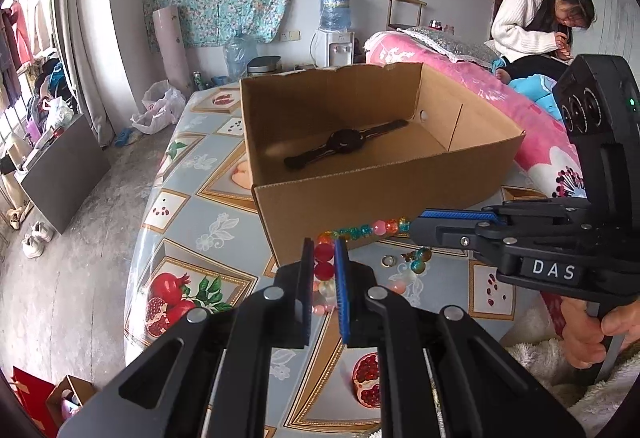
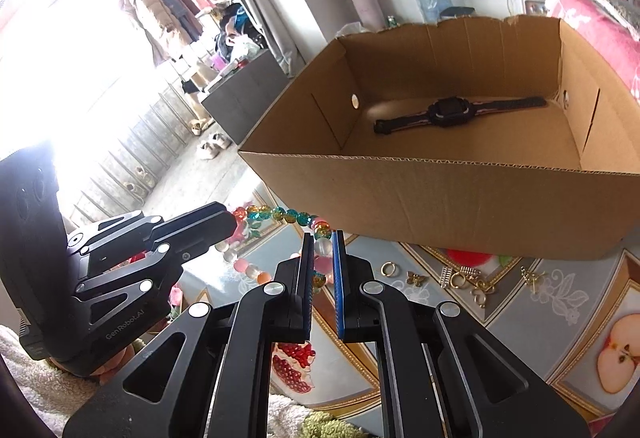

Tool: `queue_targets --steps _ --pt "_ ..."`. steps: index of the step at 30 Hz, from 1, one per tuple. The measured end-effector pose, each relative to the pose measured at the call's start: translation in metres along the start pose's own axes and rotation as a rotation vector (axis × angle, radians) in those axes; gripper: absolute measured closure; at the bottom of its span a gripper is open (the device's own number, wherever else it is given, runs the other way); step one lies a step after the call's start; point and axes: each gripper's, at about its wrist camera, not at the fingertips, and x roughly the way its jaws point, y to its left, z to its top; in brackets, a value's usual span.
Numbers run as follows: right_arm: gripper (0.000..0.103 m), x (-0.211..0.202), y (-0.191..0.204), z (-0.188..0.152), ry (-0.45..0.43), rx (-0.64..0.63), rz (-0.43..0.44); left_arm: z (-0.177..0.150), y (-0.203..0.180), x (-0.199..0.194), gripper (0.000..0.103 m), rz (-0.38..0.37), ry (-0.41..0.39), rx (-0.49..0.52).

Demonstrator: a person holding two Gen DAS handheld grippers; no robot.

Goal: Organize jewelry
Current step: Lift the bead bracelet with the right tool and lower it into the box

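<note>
Both claws clamped on the bead strand (image 1: 362, 229): left gripper (image 1: 325, 258) on round red beads, right gripper (image 2: 323, 242) on faceted glassy ones. Corrugated cardboard box (image 2: 460, 194) holds a black strap watch (image 2: 448, 114).

Both tools are matte black with slotted arms, round silver rivets and ribbed blue pads (image 1: 341, 278). The right gripper (image 1: 412, 224) carries white "DAS" lettering and a small green light; the left gripper (image 2: 234, 222) reads "GenRobot.AI" along its body.
</note>
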Motion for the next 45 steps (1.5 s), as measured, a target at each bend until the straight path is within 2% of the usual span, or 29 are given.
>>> queue_targets --steps 7,13,18,21,26,30,34,36,38,41,44,45 --pt "0.096 -0.024 0.014 0.008 -0.068 -0.025 0.036 0.018 -0.010 -0.031 0.094 -0.033 -0.068 0.024" --pt "0.096 -0.045 0.021 0.029 -0.140 -0.058 0.064 0.044 -0.017 -0.055 0.094 -0.048 -0.157 0.072" --pt "0.096 -0.052 0.017 0.056 -0.168 -0.094 0.059 0.075 -0.017 -0.059 0.094 -0.047 -0.224 0.113" --pt "0.096 -0.047 0.004 0.079 -0.145 -0.094 0.084 0.097 -0.013 -0.047 0.094 -0.055 -0.228 0.120" --pt "0.096 -0.020 -0.028 0.117 -0.027 -0.054 0.119 0.128 0.003 0.001 0.094 -0.084 -0.149 0.088" --pt "0.096 0.025 -0.059 0.139 0.140 0.026 0.155 0.139 0.016 0.064 0.094 -0.108 0.009 0.054" --pt "0.096 0.071 -0.083 0.143 0.302 0.114 0.189 0.133 0.025 0.117 0.094 -0.097 0.165 0.042" --pt "0.096 0.092 -0.090 0.141 0.370 0.138 0.179 0.129 0.030 0.137 0.093 -0.101 0.233 0.037" --pt "0.096 0.109 -0.094 0.137 0.434 0.154 0.166 0.123 0.032 0.149 0.093 -0.093 0.282 0.041" --pt "0.095 0.127 -0.098 0.131 0.515 0.186 0.165 0.121 0.030 0.153 0.093 -0.061 0.301 0.076" --pt "0.093 0.135 -0.100 0.129 0.556 0.204 0.170 0.124 0.030 0.154 0.092 -0.056 0.327 0.088" --pt "0.093 0.135 -0.100 0.130 0.556 0.207 0.168 0.124 0.031 0.154 0.087 -0.054 0.330 0.088"
